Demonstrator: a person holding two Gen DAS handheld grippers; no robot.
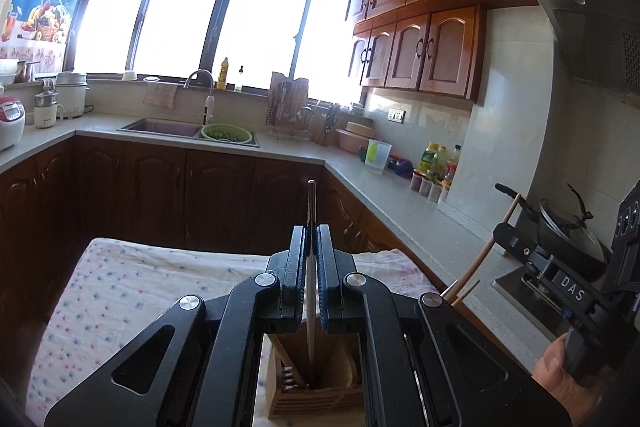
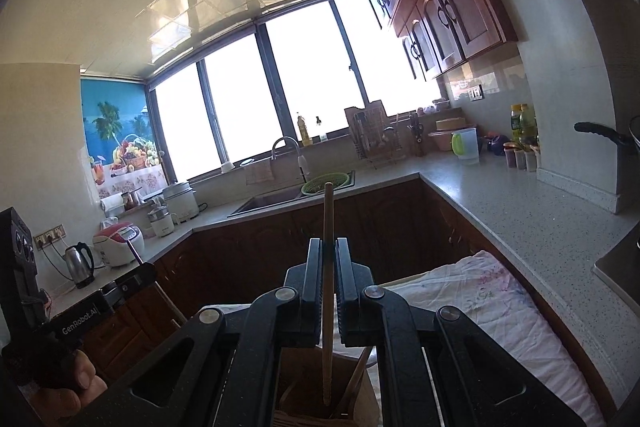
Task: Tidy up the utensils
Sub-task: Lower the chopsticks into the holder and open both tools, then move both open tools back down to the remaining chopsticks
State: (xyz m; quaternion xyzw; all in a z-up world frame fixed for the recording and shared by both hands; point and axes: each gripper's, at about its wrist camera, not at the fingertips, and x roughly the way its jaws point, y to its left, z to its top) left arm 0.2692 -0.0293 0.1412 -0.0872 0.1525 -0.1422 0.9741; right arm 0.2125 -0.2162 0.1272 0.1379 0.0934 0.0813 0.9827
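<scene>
My left gripper [image 1: 311, 239] is shut on a thin metal utensil [image 1: 311, 211] held upright, its lower end inside the wooden utensil holder [image 1: 316, 395] below. My right gripper [image 2: 329, 251] is shut on a wooden chopstick [image 2: 328, 211], also upright, its lower end inside the same wooden holder [image 2: 316, 407]. Other wooden utensils [image 2: 354, 375] stand in the holder. The right gripper also shows at the right in the left wrist view [image 1: 516, 239] with the chopstick [image 1: 480, 259]. The left gripper's body shows at the left in the right wrist view [image 2: 120, 287].
The holder stands on a dotted white cloth [image 1: 140, 291] over a table. A grey counter [image 1: 400, 203] runs along the right with bottles [image 1: 436, 163], a jug [image 1: 378, 155] and a pan [image 1: 568, 227]. A sink [image 1: 188, 129] is under the windows.
</scene>
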